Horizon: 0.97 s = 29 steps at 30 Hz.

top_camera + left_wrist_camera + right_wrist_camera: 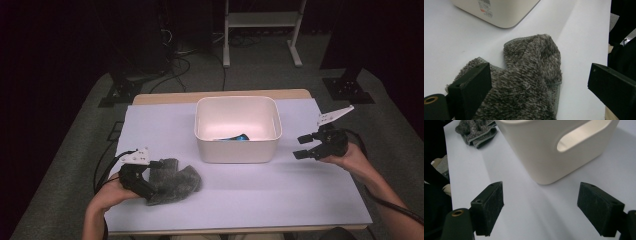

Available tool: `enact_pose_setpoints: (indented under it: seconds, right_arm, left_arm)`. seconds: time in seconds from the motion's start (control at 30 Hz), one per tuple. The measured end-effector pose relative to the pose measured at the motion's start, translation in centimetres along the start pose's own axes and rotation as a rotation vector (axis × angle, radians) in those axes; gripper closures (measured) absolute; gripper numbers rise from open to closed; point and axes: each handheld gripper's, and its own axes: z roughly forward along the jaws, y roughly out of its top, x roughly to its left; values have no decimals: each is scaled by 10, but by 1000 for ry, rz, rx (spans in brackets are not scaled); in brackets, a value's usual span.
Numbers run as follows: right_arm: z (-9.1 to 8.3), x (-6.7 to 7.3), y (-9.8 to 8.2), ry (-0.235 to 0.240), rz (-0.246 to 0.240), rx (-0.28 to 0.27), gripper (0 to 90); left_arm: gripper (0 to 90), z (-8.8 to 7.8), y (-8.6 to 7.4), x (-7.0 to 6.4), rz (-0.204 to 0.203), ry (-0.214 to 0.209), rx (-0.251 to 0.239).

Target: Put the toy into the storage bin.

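1. Setting: a lab or recording studio, not a home.
2. Work surface: a wooden table [220,96] covered by a plain white sheet [240,190], with few things on it.
3. Surroundings: dark curtains or walls on all sides; light falls mainly on the table.
4. Floor: grey carpet [70,165], with loose black cables [175,65] running behind the table.
5. Equipment: black stand bases [347,87] at both rear corners, and a white metal frame [262,30] on feet farther back.
6. Handling gear: a person holds a cabled left gripper [142,177] and right gripper [306,147].
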Motion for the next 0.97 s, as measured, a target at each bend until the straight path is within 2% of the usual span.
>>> enact_pose_setpoints:
  seconds: [0.53,0.97]
  right_arm:
    - [10,2,-42,1,57,-7,194]
    - [20,11,-56,-1,46,19,190]
  left_arm:
    - [41,2,-2,0,-7,4,6]
    - [35,2,-2,1,-8,10,15]
